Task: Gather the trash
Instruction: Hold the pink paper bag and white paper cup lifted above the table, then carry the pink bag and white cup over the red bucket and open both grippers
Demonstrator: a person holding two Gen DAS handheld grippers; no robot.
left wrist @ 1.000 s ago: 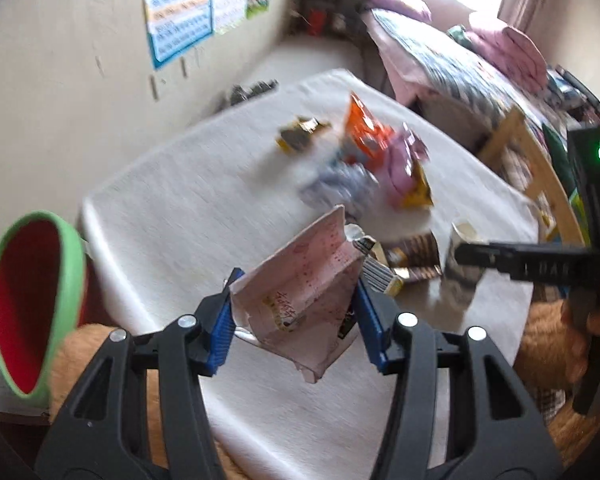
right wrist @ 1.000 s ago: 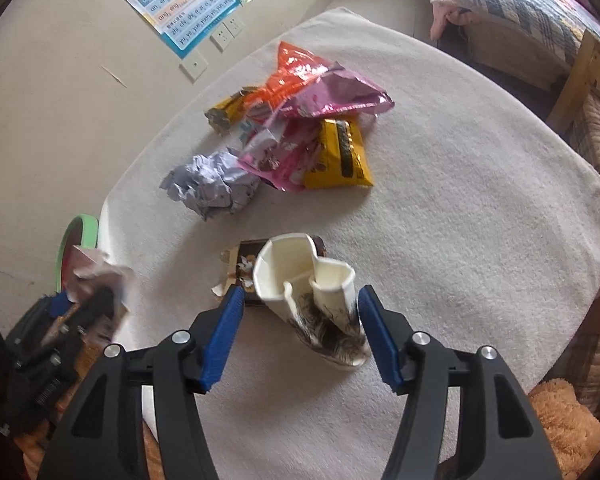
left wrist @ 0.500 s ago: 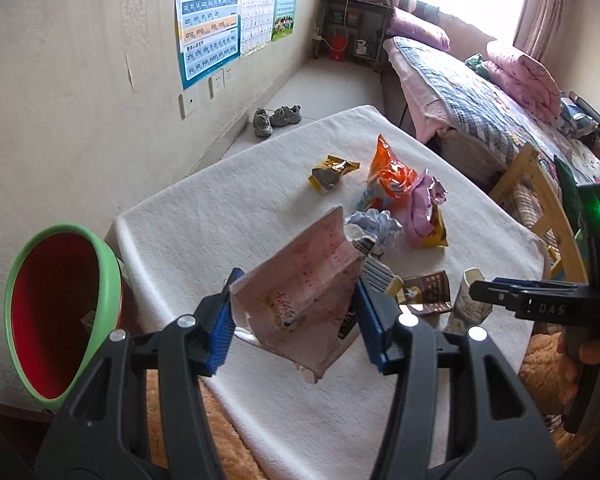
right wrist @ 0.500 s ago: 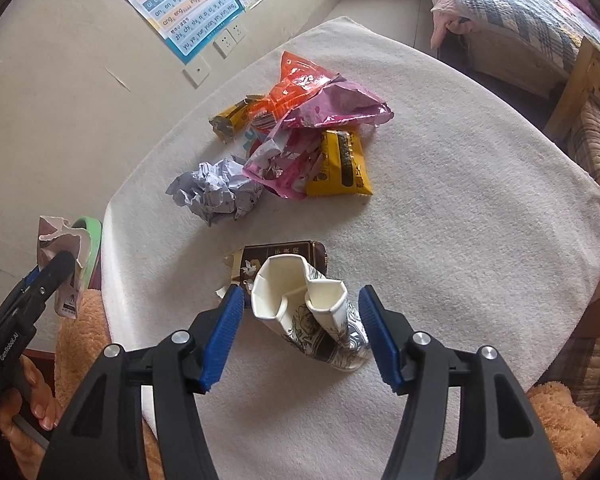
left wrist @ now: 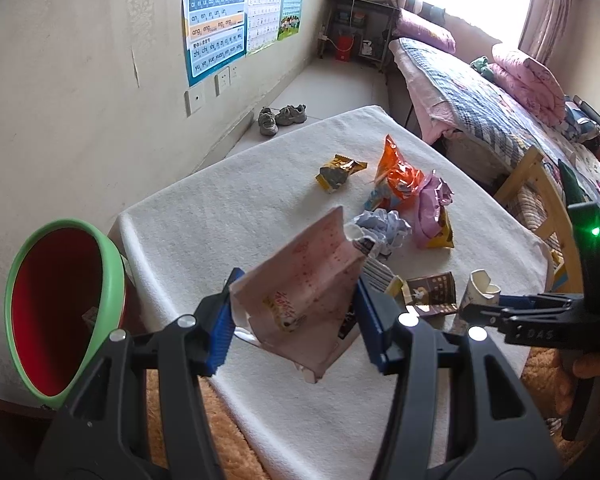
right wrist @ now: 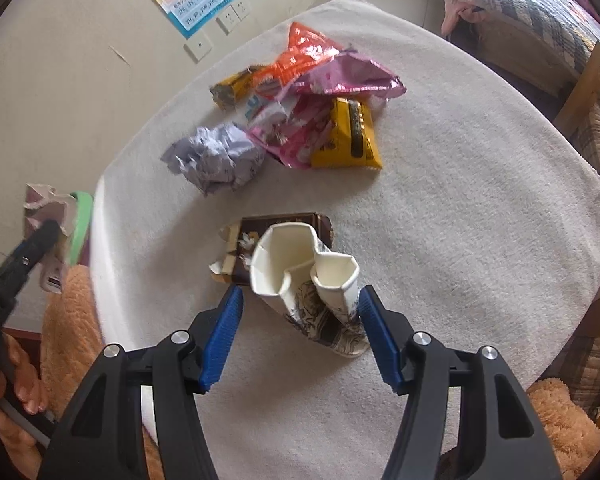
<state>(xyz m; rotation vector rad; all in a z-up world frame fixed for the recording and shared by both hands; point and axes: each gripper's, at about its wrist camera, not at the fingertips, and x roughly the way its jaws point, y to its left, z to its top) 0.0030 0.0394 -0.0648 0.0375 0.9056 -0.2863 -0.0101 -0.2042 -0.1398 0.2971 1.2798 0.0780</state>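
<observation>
Two grippers work over a bench (left wrist: pixel 204 216) draped in white cloth. At the far left of the left wrist view a green-rimmed red bin (left wrist: pixel 60 304) tilts its mouth toward the camera, just beside the bench edge. The left gripper (left wrist: pixel 294 316) has its blue fingers (left wrist: pixel 220 328) about half closed and pressed on both sides of a pink paper wrapper (left wrist: pixel 304 280), held up off the bench near the bin. Farther right on the cloth lie a crumpled paper ball (right wrist: pixel 216 156), a gold wrapper (left wrist: pixel 338 170), an orange bag (right wrist: pixel 300 56), a pink foil bag (right wrist: pixel 340 80) and a yellow packet (right wrist: pixel 348 136), bunched together. Nearer sits a flat brown wrapper (right wrist: pixel 284 224). At the right, the right gripper (right wrist: pixel 300 332) straddles a crushed paper cup (right wrist: pixel 312 284) on the cloth; its right finger touches the cup, while the left finger stands clear of it
</observation>
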